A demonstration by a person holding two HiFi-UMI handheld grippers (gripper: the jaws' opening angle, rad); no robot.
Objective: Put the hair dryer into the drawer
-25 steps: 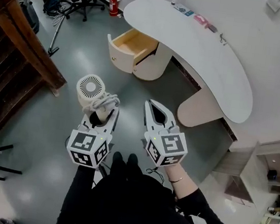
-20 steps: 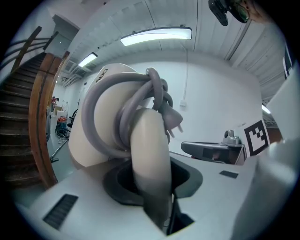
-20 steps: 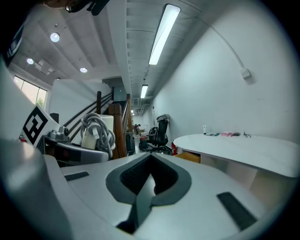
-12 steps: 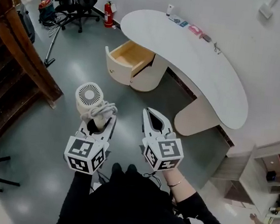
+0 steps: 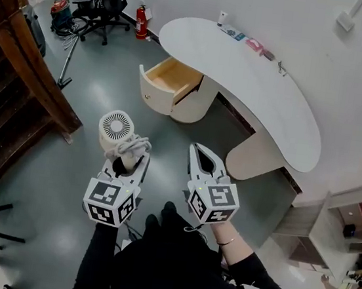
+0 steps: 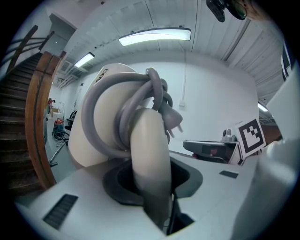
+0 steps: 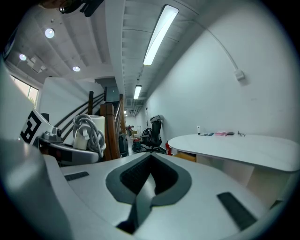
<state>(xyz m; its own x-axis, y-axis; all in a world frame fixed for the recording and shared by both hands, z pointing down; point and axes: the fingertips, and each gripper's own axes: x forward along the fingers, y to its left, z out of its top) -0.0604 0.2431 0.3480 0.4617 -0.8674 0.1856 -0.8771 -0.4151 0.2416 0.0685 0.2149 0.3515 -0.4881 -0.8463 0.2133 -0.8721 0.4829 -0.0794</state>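
left gripper clamped on upright hair dryer | right gripper closed, empty | open drawer well ahead of both

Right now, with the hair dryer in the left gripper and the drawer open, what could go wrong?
The left gripper holds the hair dryer only by its handle, with the big head above, so it may tilt or slip. The cord is wound loosely and its plug sticks out; it could catch on the rim of the drawer.
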